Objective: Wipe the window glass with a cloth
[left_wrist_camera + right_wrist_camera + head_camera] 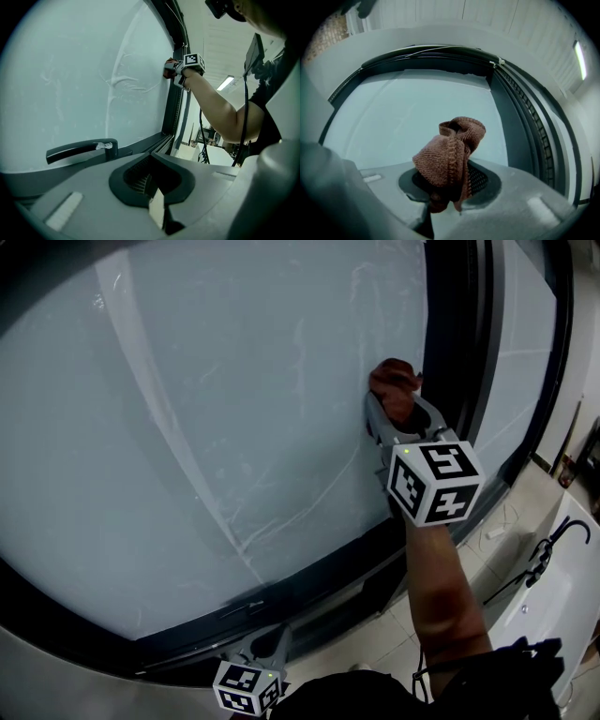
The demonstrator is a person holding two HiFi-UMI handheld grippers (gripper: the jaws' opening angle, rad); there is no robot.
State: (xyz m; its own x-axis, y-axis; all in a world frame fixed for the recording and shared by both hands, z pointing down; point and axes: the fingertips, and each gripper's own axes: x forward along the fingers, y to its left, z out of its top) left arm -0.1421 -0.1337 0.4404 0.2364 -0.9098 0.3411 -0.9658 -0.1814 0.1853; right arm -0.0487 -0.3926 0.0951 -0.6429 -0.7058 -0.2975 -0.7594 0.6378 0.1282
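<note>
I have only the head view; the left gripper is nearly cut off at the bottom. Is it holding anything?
Observer: No. In its own view the left gripper has jaws together, nothing between.
Operator: Does the cloth meet the glass?
Observer: In that same view the cloth seems pressed on the glass, beside the dark frame.
Operator: How is it held?
Observer: The right gripper clamps its lower end; the bunch stands out ahead.
</note>
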